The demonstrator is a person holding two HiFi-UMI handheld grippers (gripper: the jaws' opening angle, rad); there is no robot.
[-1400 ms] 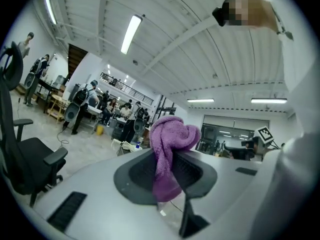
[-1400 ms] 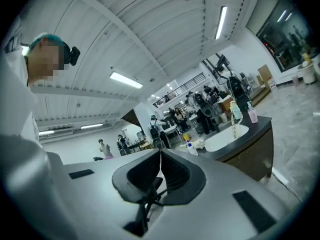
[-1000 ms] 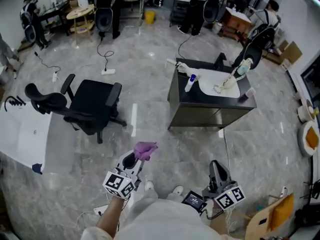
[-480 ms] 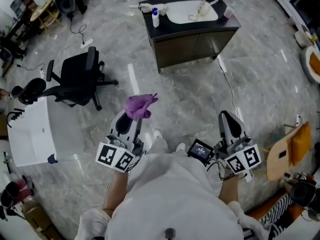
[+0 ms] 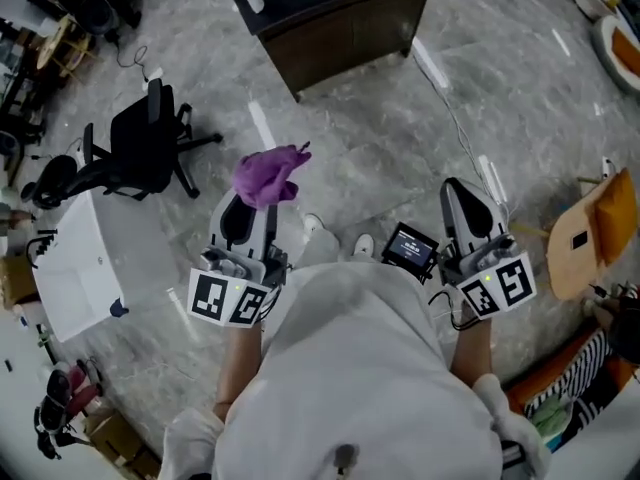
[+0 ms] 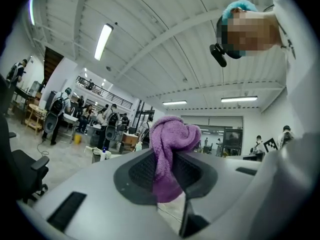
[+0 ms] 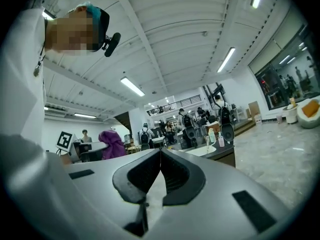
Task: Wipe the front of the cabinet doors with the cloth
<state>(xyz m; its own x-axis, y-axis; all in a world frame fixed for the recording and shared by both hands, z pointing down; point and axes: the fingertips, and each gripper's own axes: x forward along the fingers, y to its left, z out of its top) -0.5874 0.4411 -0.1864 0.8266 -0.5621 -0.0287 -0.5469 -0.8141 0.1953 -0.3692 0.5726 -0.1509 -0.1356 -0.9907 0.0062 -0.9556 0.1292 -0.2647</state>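
The left claw (image 5: 252,206) is clamped on the purple cloth (image 5: 268,175). The left gripper view shows the fabric pinched between the jaws, with a bunched fold standing above the jaw tips and a shorter tail below the clamp line. This claw is held in front of the person's body, tips directed up-frame over bare floor (image 5: 380,158). A black office chair (image 5: 140,148) stands to its left, clear of the path. The cabinet (image 5: 345,23) sits at the top of the head view, well apart from both claws, ahead of the left claw and somewhat to its right. Its long axis runs across the view, with the right end tilted up-frame. The cabinet doors (image 5: 330,43) are on the dark face turned toward the person. No cloth-to-door contact exists at this point, so wiping has not begun. The right claw (image 5: 460,190) has its jaws together with nothing between them, and the cabinet lies ahead of it and to its left. Judgement: the coming move depends on closing the gap straight ahead. The left claw carries the cloth, so it should lead toward the door face with the bunched fold foremost.
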